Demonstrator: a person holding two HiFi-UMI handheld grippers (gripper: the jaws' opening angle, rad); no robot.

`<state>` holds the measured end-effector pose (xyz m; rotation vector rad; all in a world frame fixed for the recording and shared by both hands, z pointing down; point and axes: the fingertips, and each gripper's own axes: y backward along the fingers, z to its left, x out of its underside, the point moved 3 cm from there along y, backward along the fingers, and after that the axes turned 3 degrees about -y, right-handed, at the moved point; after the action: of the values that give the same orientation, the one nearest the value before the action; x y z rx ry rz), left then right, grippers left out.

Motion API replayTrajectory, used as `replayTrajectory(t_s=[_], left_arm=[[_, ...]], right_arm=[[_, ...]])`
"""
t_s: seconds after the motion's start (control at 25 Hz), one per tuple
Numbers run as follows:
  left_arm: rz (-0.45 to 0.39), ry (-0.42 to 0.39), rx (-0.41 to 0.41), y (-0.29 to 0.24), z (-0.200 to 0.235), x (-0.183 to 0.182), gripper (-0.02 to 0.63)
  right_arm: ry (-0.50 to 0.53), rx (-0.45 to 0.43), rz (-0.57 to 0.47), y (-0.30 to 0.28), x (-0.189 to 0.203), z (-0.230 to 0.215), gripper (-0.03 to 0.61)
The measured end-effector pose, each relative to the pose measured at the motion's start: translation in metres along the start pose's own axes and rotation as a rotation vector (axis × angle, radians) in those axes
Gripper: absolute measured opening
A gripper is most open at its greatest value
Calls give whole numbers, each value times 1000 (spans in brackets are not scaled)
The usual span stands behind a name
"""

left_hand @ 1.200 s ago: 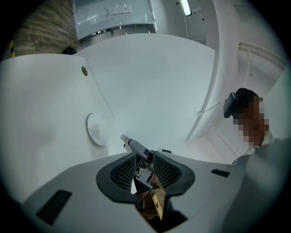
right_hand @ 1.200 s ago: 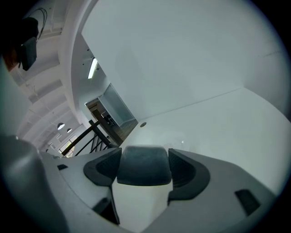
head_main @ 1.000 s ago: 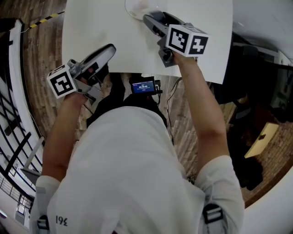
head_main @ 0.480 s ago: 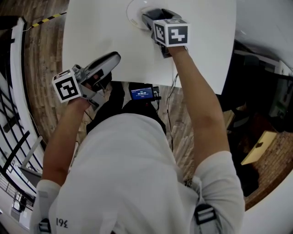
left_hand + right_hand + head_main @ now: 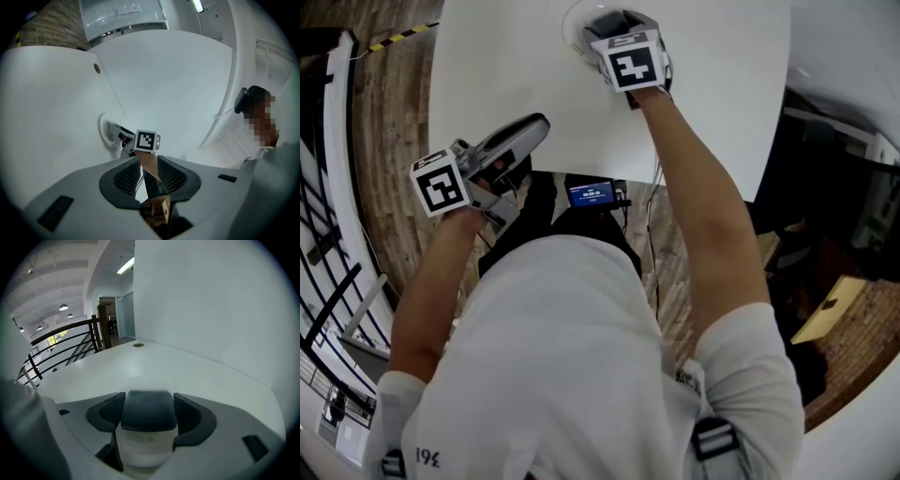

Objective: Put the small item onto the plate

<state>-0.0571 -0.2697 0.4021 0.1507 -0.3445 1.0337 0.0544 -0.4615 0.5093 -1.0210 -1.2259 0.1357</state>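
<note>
My right hand-held gripper is clamped on the small item and hangs over the plate at the far side of the white surface; by my judgement only the setting down and letting go are left; the item shows a dark cap over a pale, cloudy body; my left hand-held gripper hangs back, narrowly parted and empty.

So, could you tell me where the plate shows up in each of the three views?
Head view: plate at the top edge, centre, partly under the right gripper.
Left gripper view: left of centre, on the white table.
Right gripper view: not discernible; the small item fills the jaws.
Shared landmark: the white table.
</note>
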Motion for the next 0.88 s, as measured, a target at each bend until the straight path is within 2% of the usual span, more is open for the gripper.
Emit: replayTrajectory(t_s=[0.48, 0.68, 0.88], left_arm=[[17, 4, -26, 0, 4, 3, 115], [12, 11, -26, 2, 5, 4, 115], [6, 10, -26, 2, 4, 2, 115]], right_arm=[[-5, -7, 31, -9, 9, -2, 314], [-69, -58, 88, -10, 14, 5, 314], [-77, -54, 91, -10, 11, 1, 314]])
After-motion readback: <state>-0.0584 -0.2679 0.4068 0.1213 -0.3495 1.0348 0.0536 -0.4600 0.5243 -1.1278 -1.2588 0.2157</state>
